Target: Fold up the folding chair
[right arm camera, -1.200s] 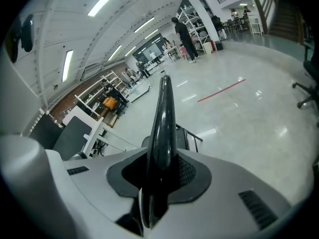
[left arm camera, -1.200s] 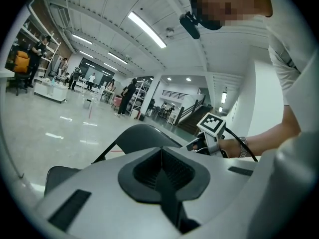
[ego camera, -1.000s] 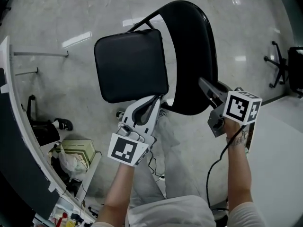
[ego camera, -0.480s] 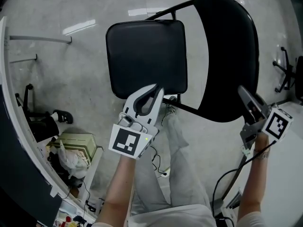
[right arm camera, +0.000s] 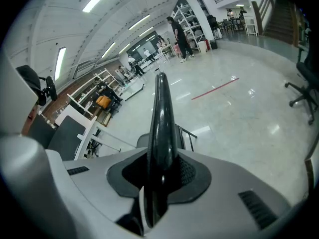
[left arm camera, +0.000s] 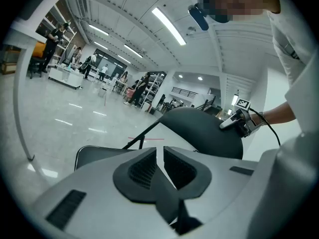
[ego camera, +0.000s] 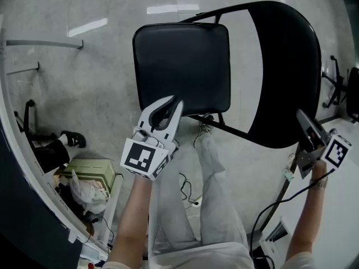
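Note:
The black folding chair stands open on the floor, its padded seat (ego camera: 182,66) flat and its curved backrest (ego camera: 286,72) to the right. My right gripper (ego camera: 303,121) is shut on the backrest's top edge, which runs as a glossy black rim (right arm camera: 160,108) between its jaws (right arm camera: 159,166). My left gripper (ego camera: 170,105) hangs at the seat's near edge, just under its front corner. Its jaws (left arm camera: 159,156) are shut, with only a thin slit and nothing between them. The seat (left arm camera: 94,156) and backrest (left arm camera: 199,128) lie ahead of it.
The person's legs (ego camera: 213,184) stand right below the chair. A white shelf unit with bags and boxes (ego camera: 84,184) lines the left side. An office chair base (ego camera: 336,83) and a white table edge (ego camera: 345,206) are at the right. A cable (ego camera: 269,206) hangs from the right hand.
My left gripper has sunk and drifted left along the seat's near edge. The right gripper keeps its hold on the backrest. The head view has shifted, so the chair sits further right.

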### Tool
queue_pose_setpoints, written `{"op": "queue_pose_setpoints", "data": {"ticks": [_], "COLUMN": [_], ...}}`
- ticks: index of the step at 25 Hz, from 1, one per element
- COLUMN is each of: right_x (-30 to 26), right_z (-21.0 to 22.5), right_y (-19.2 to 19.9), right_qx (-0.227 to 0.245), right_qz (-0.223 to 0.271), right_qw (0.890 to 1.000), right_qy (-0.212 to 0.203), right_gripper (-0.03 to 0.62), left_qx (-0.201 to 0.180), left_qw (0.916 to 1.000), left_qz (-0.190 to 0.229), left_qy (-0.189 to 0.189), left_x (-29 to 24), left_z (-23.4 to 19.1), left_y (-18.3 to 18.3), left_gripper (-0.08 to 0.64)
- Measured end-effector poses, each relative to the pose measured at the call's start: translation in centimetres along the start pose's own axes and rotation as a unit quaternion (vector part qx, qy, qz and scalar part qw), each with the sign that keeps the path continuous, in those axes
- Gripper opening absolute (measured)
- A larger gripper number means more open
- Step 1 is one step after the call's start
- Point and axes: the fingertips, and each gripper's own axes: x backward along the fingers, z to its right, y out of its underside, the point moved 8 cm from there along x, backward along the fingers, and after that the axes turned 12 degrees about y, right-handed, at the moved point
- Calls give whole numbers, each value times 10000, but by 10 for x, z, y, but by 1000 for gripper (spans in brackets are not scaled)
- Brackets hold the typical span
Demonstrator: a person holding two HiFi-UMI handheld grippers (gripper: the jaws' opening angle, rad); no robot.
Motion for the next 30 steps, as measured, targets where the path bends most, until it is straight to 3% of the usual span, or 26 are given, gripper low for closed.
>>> {"op": "queue_pose_setpoints", "data": {"ticks": [4,7,17,22,26,30], "right_x": [-2,-1,1,-1,1,1], "right_z": [0,1,1,1,1,1], "right_y": [2,2,-1,0,-1,-1], "right_qx": [-35,-90,-57,-41,37,23], "right_qz": [-15,4,60,22,44,35], "right_qw": [9999,9998,9981,9978,9970,9968], "right_qy": [109,160,609,667,778,802], "right_gripper": [89,89,94,97,101,101], "left_qx": [162,346,1777,2351,3009,3346], "left_qw": [9989,9973,9817,9692,9511,9373], "left_qz": [-411,-622,-685,-716,-496,-535], "left_qy": [156,181,-14,157,488,816], "left_x": [4,10,44,54,54,44], "left_z": [-39,-74,-190,-221,-233,-240], "left_y": [23,39,113,146,170,190], "left_gripper": [123,145,237,274,308,322]}}
